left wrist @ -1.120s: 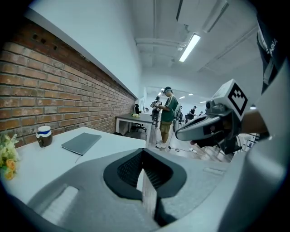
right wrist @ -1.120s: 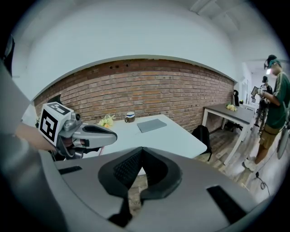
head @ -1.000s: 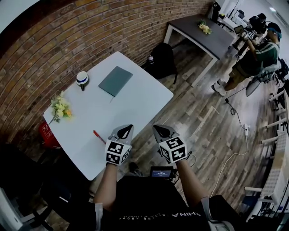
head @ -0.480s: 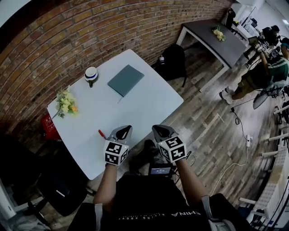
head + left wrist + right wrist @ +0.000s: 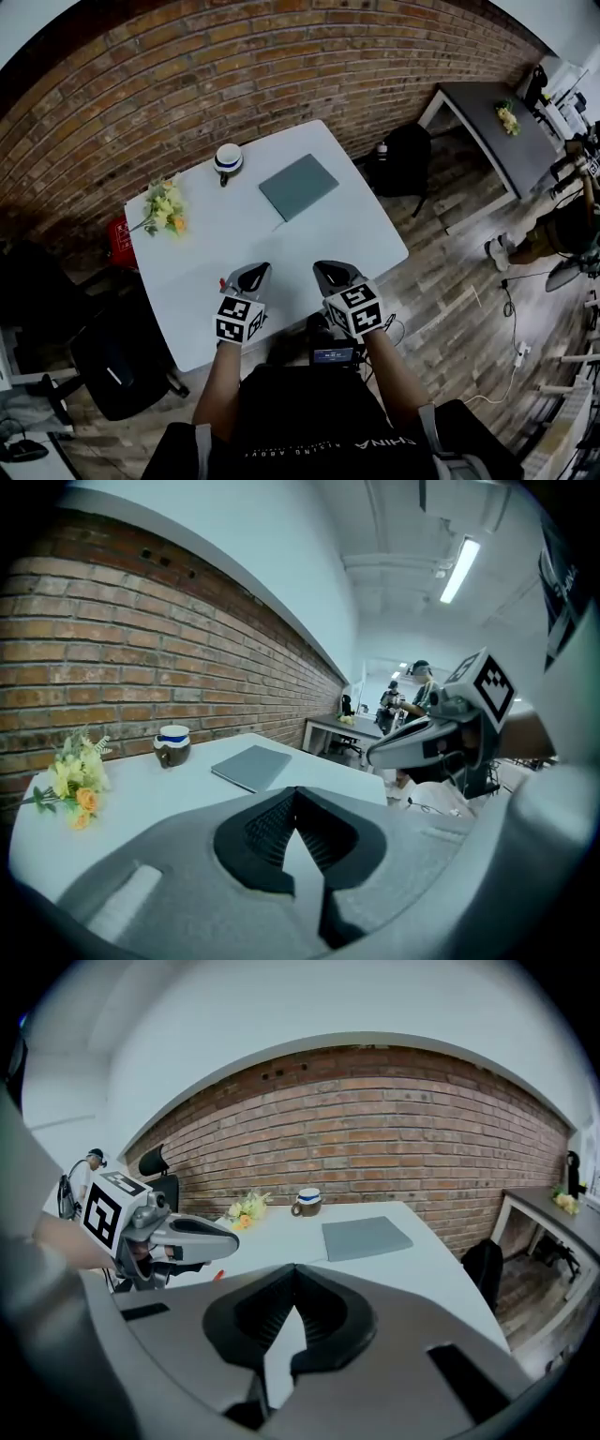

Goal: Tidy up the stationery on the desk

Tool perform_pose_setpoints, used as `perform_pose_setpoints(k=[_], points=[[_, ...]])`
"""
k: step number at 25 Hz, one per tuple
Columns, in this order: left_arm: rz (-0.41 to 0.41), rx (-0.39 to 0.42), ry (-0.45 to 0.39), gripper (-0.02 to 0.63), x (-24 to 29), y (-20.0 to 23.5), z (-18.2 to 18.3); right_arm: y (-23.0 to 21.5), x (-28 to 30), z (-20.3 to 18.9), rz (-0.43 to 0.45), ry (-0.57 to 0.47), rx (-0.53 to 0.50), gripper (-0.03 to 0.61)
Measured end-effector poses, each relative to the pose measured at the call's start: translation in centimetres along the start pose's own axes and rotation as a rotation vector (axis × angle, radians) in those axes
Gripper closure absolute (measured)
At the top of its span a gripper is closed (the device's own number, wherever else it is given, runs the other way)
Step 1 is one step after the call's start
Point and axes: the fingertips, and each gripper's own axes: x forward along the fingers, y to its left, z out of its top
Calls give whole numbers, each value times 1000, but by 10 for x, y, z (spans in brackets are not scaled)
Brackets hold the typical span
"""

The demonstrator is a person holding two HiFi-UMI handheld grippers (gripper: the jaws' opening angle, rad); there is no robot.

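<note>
Only left gripper view shows ceiling lamp point(image 5: 461, 569).

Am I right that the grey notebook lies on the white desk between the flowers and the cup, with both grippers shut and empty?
Not quite: in the head view the cup stands between the flowers and the grey notebook. The rest holds: they lie on the white desk, and the left gripper and right gripper are shut and empty.
</note>
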Motion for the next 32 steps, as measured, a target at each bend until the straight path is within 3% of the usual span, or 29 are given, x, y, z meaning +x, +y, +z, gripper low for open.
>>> perform_pose_setpoints(k=[8, 19, 25, 32], points=[[169, -40, -8, 607, 20, 24, 17, -34, 41, 31, 154, 9, -78, 569], [399, -130, -32, 607, 15, 52, 22, -36, 86, 53, 360, 43, -171, 569], [441, -128, -1, 607, 0, 63, 6, -25, 98, 54, 405, 59, -143, 569], [417, -86, 9, 607, -16, 86, 13, -8, 103, 66, 371, 49, -82, 569]])
